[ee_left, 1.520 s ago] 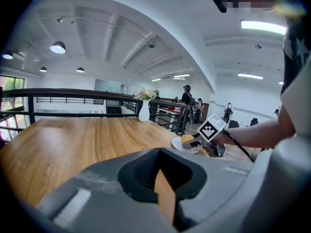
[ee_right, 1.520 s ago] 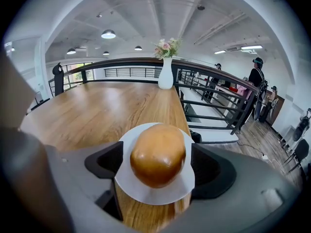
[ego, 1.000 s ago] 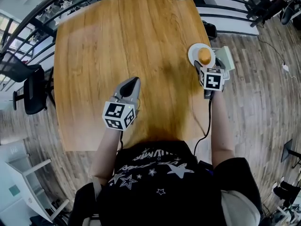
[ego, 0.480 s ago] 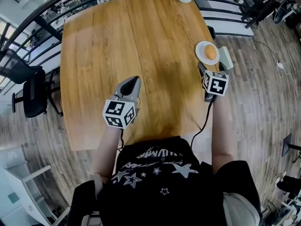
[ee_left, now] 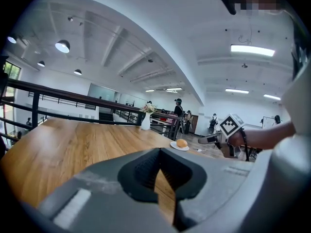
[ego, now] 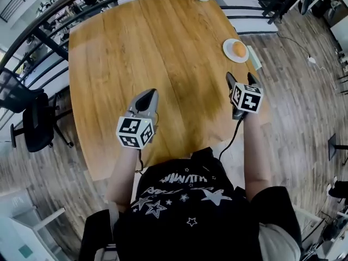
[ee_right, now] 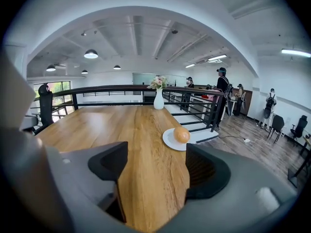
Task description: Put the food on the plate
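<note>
You are looking down on a wooden desk [ego: 152, 53] that is standing on a plank floor [ego: 304, 91]. A white vase [ee_right: 159, 102] holding flowers is sitting at its far edge, just beside a black railing [ee_right: 97, 88]. A black office chair [ego: 32, 118] is standing off the desk's left side. People [ee_right: 222, 89] are standing beyond the railing, and ceiling lamps [ee_right: 91, 54] are shining overhead.

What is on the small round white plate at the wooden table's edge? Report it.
One round orange-brown food item rests on the small white plate; the plate surface beneath it is hidden.
</note>
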### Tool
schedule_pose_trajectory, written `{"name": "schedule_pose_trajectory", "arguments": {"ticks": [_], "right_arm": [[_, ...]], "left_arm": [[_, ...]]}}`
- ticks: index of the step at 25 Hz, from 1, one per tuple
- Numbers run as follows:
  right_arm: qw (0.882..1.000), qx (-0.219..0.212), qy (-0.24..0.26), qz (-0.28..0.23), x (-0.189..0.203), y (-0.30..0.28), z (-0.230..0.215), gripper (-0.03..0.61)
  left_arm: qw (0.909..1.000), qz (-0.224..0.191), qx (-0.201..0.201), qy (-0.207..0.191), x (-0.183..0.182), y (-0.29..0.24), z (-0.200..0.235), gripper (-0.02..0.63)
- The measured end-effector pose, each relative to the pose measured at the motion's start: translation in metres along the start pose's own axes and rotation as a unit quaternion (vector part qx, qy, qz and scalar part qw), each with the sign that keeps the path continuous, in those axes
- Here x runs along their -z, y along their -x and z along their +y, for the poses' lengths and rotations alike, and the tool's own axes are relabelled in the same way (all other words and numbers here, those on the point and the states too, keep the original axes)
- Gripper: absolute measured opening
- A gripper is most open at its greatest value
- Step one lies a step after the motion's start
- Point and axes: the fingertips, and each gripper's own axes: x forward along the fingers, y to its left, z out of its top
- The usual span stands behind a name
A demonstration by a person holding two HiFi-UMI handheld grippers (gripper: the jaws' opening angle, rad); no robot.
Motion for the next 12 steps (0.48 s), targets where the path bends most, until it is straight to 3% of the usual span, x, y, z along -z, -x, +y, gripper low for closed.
{"name": "schedule_pose_trajectory", "arguments": {"ticks": [12], "right_arm": [[0.999, 0.028, -0.036, -0.014, 0.036, 0.084, 0.054, 0.180]], "left_arm": [[0.9957, 0.024, 0.089, -0.010, 0.022, 0.024, -0.006, 0.002]]}}
